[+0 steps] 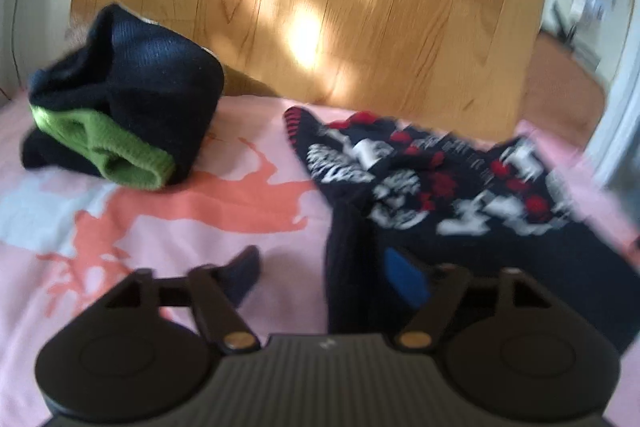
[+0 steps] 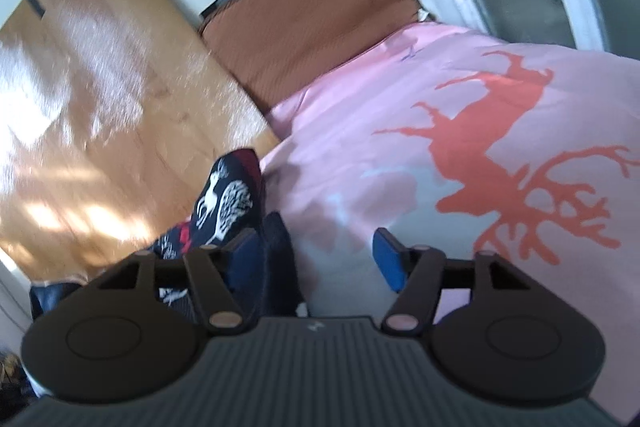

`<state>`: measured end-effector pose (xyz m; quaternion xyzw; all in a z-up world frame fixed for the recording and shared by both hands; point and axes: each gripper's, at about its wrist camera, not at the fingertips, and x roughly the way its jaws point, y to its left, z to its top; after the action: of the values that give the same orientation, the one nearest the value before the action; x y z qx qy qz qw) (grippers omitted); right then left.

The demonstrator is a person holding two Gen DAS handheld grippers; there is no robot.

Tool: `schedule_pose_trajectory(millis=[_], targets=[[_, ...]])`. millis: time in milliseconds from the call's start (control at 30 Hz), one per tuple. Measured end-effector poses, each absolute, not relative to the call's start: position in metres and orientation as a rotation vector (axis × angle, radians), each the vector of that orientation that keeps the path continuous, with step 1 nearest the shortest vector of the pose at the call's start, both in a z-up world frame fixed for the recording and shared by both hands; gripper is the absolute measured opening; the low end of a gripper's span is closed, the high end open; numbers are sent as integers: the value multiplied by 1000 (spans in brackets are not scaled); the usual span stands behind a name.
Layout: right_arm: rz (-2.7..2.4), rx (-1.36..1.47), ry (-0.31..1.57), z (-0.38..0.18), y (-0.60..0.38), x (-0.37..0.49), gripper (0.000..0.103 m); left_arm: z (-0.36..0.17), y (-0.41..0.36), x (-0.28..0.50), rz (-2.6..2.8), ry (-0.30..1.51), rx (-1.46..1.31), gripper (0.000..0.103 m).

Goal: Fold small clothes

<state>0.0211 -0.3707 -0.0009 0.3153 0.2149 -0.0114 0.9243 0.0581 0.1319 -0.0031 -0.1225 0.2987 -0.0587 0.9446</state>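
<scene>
The left gripper (image 1: 328,279), fingers spread wide, hovers over the near edge of a blurred black garment with red-and-white print (image 1: 440,187), which hides most of its right finger. The right gripper (image 2: 320,259), also spread, has that garment bunched against its left finger at 9 o'clock, the cloth cut off below. At 10 o'clock from the left gripper lies a folded black-and-green garment (image 1: 120,115) on the pink deer-print bedspread (image 2: 460,107), edged by a sunlit wooden panel (image 1: 320,7) and a brown cushion (image 2: 312,15).
</scene>
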Motion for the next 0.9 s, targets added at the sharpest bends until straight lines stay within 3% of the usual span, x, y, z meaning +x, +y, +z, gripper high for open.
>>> schedule_pose_trajectory(millis=[100, 167, 333, 633, 900], targets=[[-30, 682, 440, -3, -375, 21, 68, -3, 159, 42, -197, 470, -430, 103], [-33, 693, 437, -4, -376, 20, 68, -9, 177, 30, -231, 359, -576, 103], [-34, 689, 428, -3, -375, 19, 69, -12, 186, 30, -263, 304, -650, 103], [-25, 653, 421, -1, -372, 19, 71, 0, 171, 18, -229, 244, -507, 103], [-14, 615, 421, 0, -367, 20, 72, 15, 136, 25, -62, 376, -160, 103]])
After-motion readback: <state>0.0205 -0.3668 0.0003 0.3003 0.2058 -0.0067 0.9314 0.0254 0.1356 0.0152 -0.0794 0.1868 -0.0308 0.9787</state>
